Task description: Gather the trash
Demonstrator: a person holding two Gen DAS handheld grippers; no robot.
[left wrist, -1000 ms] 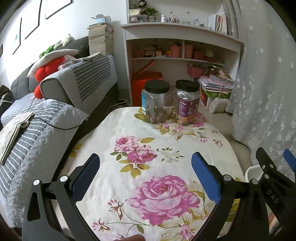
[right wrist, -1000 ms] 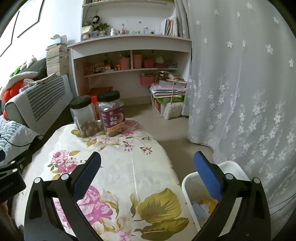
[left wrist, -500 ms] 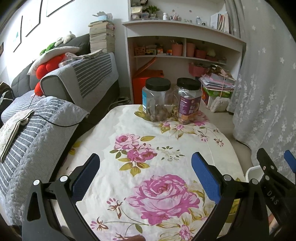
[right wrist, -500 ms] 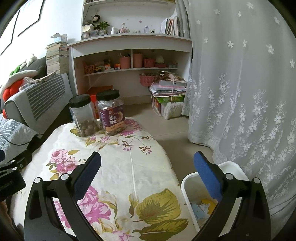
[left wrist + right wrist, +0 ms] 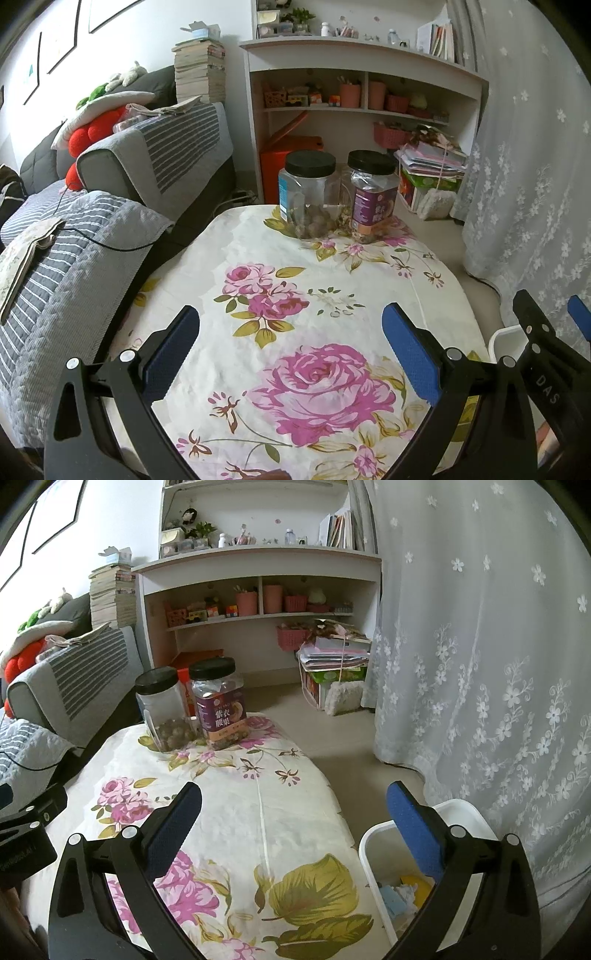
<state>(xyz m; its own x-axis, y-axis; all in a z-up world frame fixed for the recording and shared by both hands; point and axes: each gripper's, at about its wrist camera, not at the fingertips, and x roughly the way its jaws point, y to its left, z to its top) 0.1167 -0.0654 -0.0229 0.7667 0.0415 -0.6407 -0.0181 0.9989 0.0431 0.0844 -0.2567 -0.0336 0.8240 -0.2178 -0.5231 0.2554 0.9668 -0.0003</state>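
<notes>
A white bin (image 5: 373, 845) stands on the floor at the table's right side, holding blue, white and yellow scraps of trash (image 5: 402, 891); its rim also shows in the left wrist view (image 5: 504, 338). My left gripper (image 5: 290, 332) is open and empty above the floral tablecloth (image 5: 314, 295). My right gripper (image 5: 293, 812) is open and empty, over the table's right edge and the bin. No loose trash shows on the cloth.
Two black-lidded jars (image 5: 308, 195) (image 5: 373, 197) stand at the table's far end. A grey striped sofa (image 5: 92, 229) runs along the left. A white shelf unit (image 5: 258, 602) stands behind, a lace curtain (image 5: 480, 664) hangs on the right.
Both grippers have risen and drawn back slightly, so the jars sit a little lower in view. Jaws stay open and empty.
</notes>
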